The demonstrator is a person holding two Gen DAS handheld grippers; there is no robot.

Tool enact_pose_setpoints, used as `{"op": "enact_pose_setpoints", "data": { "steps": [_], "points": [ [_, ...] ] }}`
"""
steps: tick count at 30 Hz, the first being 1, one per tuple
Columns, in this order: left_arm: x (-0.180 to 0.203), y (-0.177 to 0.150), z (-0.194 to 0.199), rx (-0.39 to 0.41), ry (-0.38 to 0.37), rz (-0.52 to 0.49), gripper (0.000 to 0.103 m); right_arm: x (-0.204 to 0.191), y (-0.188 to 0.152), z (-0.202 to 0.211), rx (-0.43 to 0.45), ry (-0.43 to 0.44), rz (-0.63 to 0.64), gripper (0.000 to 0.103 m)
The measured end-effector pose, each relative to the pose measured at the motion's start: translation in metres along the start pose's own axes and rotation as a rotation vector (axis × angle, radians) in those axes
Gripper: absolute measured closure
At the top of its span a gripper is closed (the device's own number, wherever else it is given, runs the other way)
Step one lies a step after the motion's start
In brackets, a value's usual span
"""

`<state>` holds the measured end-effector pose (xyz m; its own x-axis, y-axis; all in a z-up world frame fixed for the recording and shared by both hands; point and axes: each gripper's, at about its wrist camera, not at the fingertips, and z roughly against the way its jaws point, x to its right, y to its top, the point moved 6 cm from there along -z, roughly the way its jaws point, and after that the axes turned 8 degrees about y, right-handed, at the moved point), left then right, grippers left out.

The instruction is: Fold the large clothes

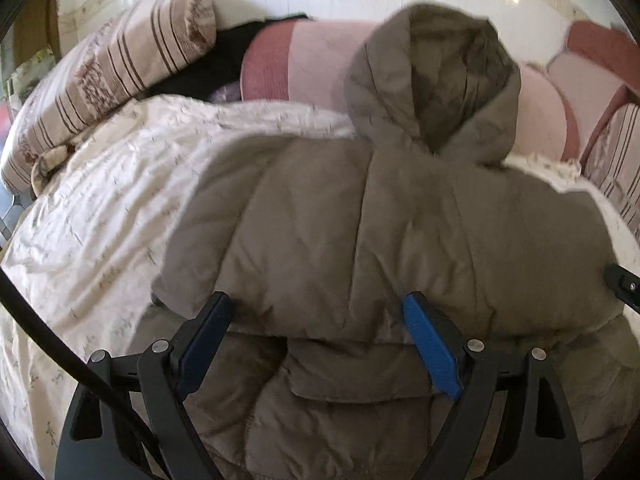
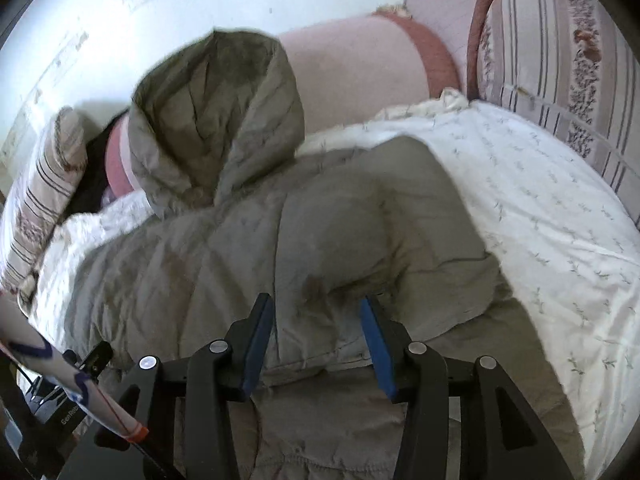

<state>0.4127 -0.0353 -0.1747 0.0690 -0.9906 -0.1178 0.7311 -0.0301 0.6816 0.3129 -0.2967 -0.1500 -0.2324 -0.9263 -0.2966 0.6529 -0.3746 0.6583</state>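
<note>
On the bed, spread over the white quilt (image 1: 100, 208), lies the large khaki puffer coat (image 1: 340, 220), its hood (image 1: 432, 80) propped up against the pink headboard cushions (image 1: 320, 60) and its lower part doubled up toward you, so a thick fold edge runs across just in front of both tools. Your left gripper (image 1: 320, 316) stands wide open over that fold edge, blue pads clear of the cloth on either side. Your right gripper (image 2: 316, 312) is partly open with a bulge of the coat between its pads, and they do not appear to press on it. You seem to be between folds: one is laid, and nothing is held. Next you likely need fresh holds on the coat's sides; bite deep, since the padding is springy and slippery. Striped pillows (image 1: 120, 72) sit well clear.
</note>
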Motion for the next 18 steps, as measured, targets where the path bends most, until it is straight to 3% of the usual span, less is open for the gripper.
{"op": "enact_pose_setpoints", "data": {
  "steps": [4,8,13,18],
  "points": [
    [0.003,-0.003,-0.003,-0.007,0.006,-0.017,0.014,0.006,-0.011,-0.017,-0.061,-0.047,0.002,0.053],
    [0.008,-0.005,-0.003,0.001,0.018,-0.034,0.014,0.004,-0.014,-0.021,-0.068,-0.089,0.044,0.052],
    [0.006,0.001,0.011,0.05,0.016,-0.029,0.014,-0.006,-0.008,-0.004,-0.008,-0.084,0.068,0.052],
    [0.012,0.004,0.03,0.11,-0.01,-0.019,0.014,-0.038,-0.01,0.01,0.046,-0.017,0.165,0.052]
  ]
}}
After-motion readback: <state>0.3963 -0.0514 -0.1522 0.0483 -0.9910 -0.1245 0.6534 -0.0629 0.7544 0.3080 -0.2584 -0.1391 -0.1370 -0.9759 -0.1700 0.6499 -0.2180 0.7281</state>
